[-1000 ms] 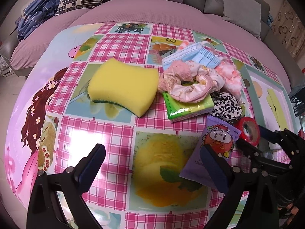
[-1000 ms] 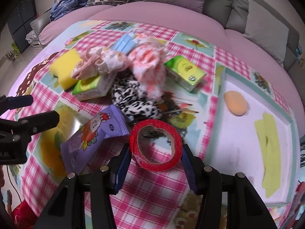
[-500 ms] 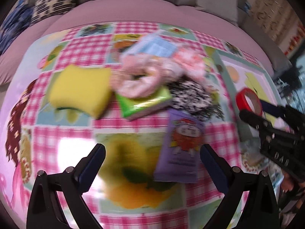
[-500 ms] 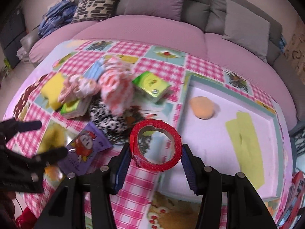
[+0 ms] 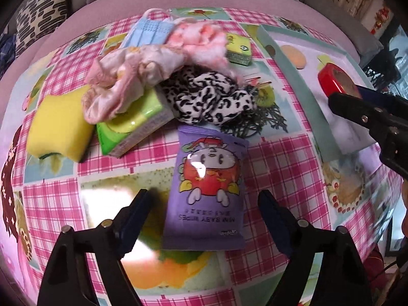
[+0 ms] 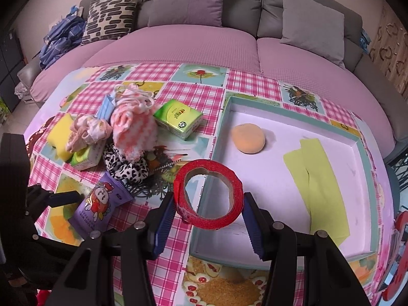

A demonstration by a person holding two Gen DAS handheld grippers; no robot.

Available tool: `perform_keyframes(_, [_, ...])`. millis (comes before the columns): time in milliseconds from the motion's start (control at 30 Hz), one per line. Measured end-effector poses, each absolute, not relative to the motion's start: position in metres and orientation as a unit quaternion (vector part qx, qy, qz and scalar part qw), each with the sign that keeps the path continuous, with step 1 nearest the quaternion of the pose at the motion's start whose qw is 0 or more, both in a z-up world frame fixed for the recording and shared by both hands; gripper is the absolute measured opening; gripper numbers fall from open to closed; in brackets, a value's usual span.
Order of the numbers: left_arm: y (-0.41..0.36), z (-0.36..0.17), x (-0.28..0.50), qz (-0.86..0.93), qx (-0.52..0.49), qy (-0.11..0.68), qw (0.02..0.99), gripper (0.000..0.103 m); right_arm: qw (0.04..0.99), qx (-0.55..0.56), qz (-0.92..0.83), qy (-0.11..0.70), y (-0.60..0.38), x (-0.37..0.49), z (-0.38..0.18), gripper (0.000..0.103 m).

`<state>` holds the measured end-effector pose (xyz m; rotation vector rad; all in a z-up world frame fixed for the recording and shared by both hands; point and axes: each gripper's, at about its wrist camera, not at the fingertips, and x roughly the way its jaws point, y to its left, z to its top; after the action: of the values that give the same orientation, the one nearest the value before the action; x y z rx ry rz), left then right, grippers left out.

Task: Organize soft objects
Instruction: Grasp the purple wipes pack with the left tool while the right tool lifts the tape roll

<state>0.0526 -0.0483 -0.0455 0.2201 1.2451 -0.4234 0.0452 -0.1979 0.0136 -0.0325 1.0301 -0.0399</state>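
My right gripper (image 6: 207,213) is shut on a red tape roll (image 6: 207,195) and holds it above the near left edge of a shallow white tray (image 6: 362,158); the roll also shows in the left wrist view (image 5: 334,80). The tray holds an orange sponge (image 6: 248,139) and a yellow cloth (image 6: 318,181). My left gripper (image 5: 204,211) is open, its fingers either side of a purple wipes pack (image 5: 207,191) lying flat. Behind it are a leopard scrunchie (image 5: 209,99), a pink scrunchie (image 5: 122,81), a fluffy pink cloth (image 5: 201,43) and a yellow sponge (image 5: 58,127).
A green tissue pack (image 5: 132,127) lies under the pink scrunchie, a second green pack (image 6: 178,118) is by the tray, and blue face masks (image 5: 150,32) lie at the back. A pink sofa (image 6: 199,43) with cushions runs behind the checked table.
My right gripper has carried the tape roll rightward to the tray's edge. My left gripper has moved right and closer, so it now straddles the purple wipes pack.
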Motion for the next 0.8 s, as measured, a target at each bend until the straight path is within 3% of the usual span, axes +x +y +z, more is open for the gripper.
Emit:
perform_keyframes(167, [-0.050,-0.041,0.052,-0.199,0.105,0.573,0.788,0.058,0.871,-0.010,-0.018,0.491,-0.200,0.044,0.014,0.055])
perform_keyframes(333, [-0.049,-0.036,0.055,-0.206,0.097,0.575,0.786,0.053,0.871,-0.003,-0.018,0.491,-0.202,0.044,0.014,0.055])
perform_keyframes(800, [-0.047,0.027,0.031,-0.243,0.102,0.520,0.813,0.053,0.885,0.015,-0.021,0.465,-0.213,0.034,0.035,0.055])
